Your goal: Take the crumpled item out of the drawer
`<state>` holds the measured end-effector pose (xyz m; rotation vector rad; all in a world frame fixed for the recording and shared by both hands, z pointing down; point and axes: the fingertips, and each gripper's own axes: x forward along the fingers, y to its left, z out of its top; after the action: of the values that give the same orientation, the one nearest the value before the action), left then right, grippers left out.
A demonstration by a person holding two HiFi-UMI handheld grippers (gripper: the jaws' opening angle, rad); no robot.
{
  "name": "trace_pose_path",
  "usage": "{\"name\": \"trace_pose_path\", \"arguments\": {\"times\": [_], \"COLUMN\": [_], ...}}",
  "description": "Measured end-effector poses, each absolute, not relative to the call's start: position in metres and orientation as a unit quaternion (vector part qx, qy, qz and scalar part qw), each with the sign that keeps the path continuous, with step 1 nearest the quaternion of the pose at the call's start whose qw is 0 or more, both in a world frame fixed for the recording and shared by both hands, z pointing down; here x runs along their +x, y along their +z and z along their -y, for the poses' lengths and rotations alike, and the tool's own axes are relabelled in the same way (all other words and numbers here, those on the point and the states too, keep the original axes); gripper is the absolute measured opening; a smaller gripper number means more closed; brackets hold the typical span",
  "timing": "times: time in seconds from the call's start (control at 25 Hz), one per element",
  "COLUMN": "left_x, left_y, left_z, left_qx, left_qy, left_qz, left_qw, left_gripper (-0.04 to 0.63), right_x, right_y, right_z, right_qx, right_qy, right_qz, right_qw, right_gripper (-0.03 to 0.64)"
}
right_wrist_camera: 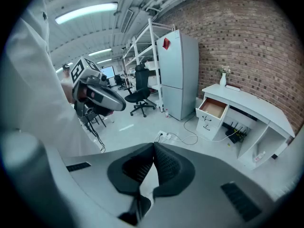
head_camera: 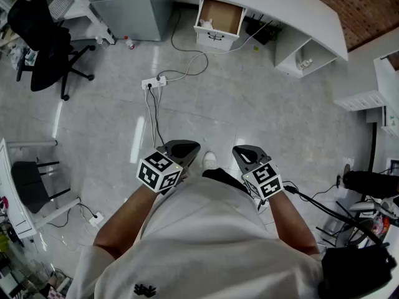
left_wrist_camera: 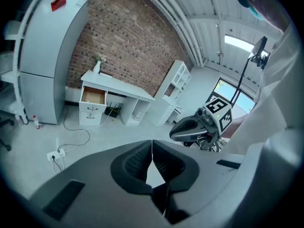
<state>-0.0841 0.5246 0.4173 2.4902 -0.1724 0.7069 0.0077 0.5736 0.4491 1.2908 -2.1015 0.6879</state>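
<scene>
The open drawer [head_camera: 219, 15] of a white desk [head_camera: 280, 5] is far ahead across the floor. A small crumpled white item [head_camera: 206, 23] lies at its front left corner. My left gripper [head_camera: 186, 147] and right gripper [head_camera: 242, 151] are held close to the person's body, side by side, far from the drawer. Both are shut with nothing between the pads. The left gripper view has the shut left gripper [left_wrist_camera: 152, 142], the drawer [left_wrist_camera: 92, 96] far off and the right gripper [left_wrist_camera: 190, 127]. The right gripper view shows the shut right gripper [right_wrist_camera: 154, 145] and the drawer [right_wrist_camera: 212, 108].
A power strip [head_camera: 153, 82] with trailing cables lies on the floor between me and the desk. A black office chair [head_camera: 43, 42] stands at the left, next to a grey fridge [head_camera: 128, 5] with a small bottle [head_camera: 129, 42] beside it. White shelving [head_camera: 368, 98] and a tripod [head_camera: 368, 185] are at the right.
</scene>
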Motion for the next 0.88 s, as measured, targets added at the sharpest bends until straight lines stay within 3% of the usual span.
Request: {"name": "trace_pose_path", "arguments": {"times": [0.44, 0.88], "left_x": [-0.015, 0.007], "left_y": [0.416, 0.438], "left_z": [-0.495, -0.416], "left_qx": [0.918, 0.919], "left_qy": [0.271, 0.278], "left_qz": [0.123, 0.114], "left_qw": [0.262, 0.257], "left_gripper": [0.025, 0.026], "right_x": [0.083, 0.104], "right_y": [0.466, 0.489], "right_z": [-0.544, -0.463], "right_qx": [0.446, 0.45], "right_qy": [0.252, 0.258], "right_qz": [0.812, 0.81], "right_qw": [0.279, 0.275], "right_gripper": [0.028, 0.031]}}
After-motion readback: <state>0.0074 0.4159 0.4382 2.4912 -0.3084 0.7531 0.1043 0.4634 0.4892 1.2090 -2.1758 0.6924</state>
